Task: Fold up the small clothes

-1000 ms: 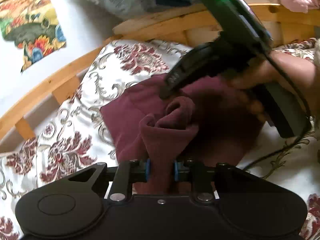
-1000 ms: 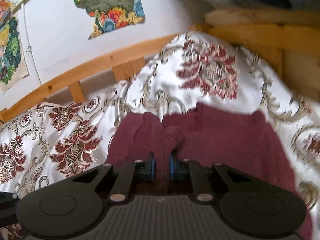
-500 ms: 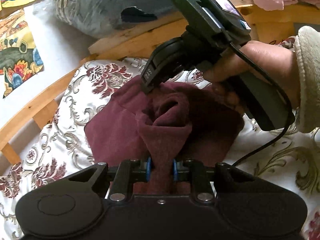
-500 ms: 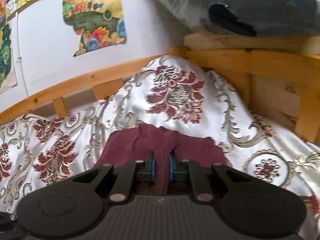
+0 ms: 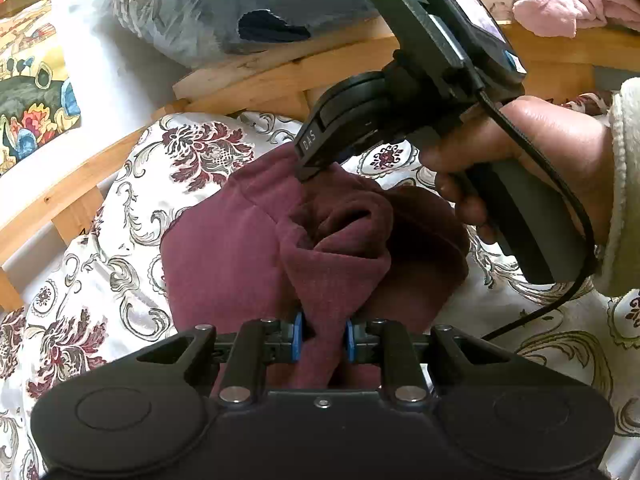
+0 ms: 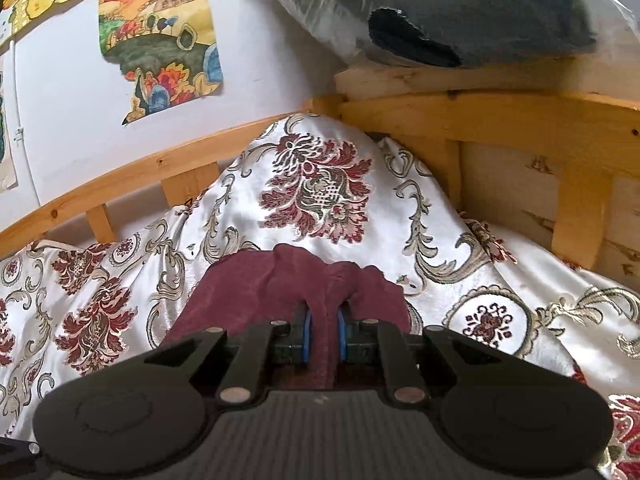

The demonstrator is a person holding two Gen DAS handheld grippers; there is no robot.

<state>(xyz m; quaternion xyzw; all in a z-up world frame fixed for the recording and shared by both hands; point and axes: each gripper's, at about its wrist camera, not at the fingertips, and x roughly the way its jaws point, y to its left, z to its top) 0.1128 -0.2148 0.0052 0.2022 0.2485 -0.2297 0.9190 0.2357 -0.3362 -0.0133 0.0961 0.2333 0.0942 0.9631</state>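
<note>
The maroon garment (image 5: 224,256) is bunched on the floral bedspread (image 5: 120,304), one edge pinched in each of the left gripper (image 5: 322,340) and the right gripper (image 6: 322,336). Thick bunched folds are clamped, so a layer could slip out if tension is pulled unevenly, and the fold would be laid skewed.

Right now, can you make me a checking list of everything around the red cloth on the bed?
Surface: white satin bedspread with dark red flowers, rumpled.
Job's things: maroon knit garment, partly bunched on the bedspread.
Clutter: pink cloth heap on the wooden frame; blue plush in clear plastic.
Grippers: left gripper shut on a garment fold; right gripper shut on another fold, held by a hand.
Cables: black cable trailing from the right gripper across the bedspread.
Surroundings: wooden bed frame, white wall, colourful paper pictures.
</note>
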